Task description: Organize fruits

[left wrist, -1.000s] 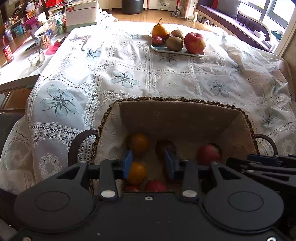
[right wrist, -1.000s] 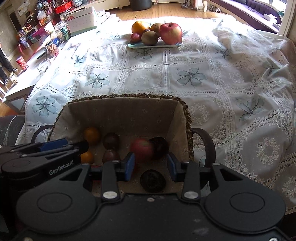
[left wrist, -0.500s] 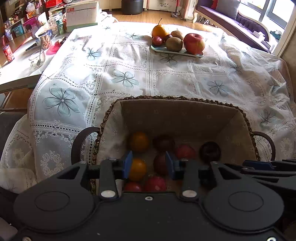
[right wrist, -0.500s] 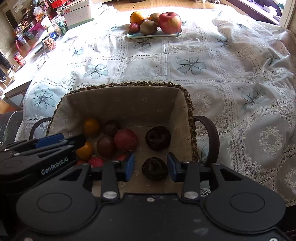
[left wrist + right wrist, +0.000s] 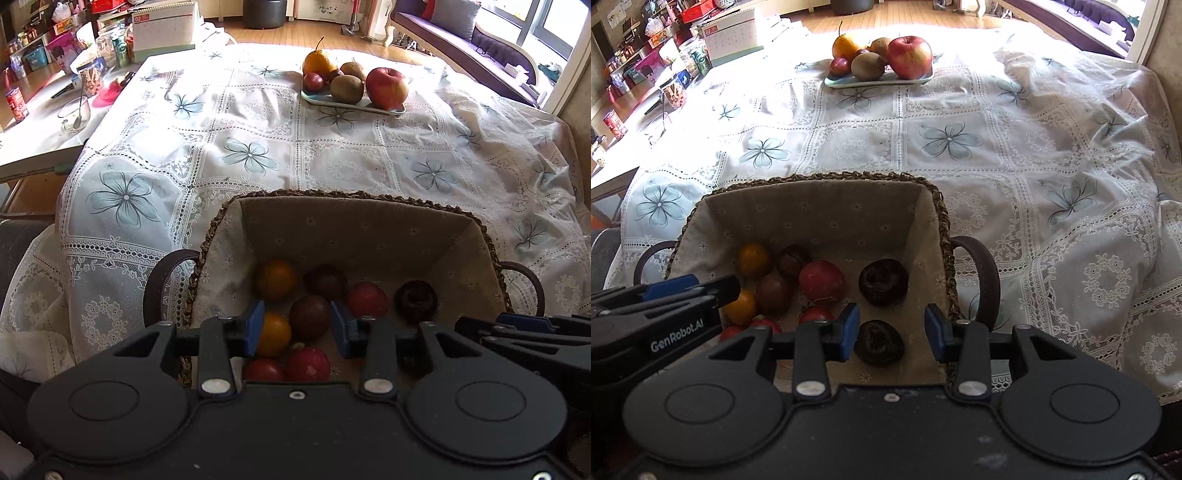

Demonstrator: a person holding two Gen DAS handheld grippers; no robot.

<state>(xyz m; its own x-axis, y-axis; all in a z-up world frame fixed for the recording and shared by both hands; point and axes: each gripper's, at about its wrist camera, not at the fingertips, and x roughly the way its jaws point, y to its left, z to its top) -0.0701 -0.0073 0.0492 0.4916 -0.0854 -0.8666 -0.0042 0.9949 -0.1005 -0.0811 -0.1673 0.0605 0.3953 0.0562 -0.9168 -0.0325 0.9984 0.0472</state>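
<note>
A woven basket (image 5: 347,195) (image 5: 820,179) with cloth lining and two loop handles holds several small fruits: oranges (image 5: 277,278), dark plums (image 5: 309,316), red fruits (image 5: 366,300) and dark wrinkled ones (image 5: 882,277). My left gripper (image 5: 297,326) hangs open above the basket's left half, nothing between its blue pads. My right gripper (image 5: 892,332) is open over the right half, above a dark wrinkled fruit (image 5: 880,342). At the table's far side a pale plate (image 5: 351,105) (image 5: 879,79) carries a red apple (image 5: 386,88), a kiwi (image 5: 346,88), an orange pear-shaped fruit (image 5: 317,63) and smaller fruits.
A white lace tablecloth with blue flowers (image 5: 251,155) covers the table. To the far left a side table holds a glass bowl (image 5: 74,114), jars, a red can (image 5: 16,105) and a calendar box (image 5: 164,31). A sofa (image 5: 461,33) stands at the back right.
Both grippers have lifted and drawn back from the basket. The fruits inside have shifted; a dark wrinkled fruit now lies apart at the right.
</note>
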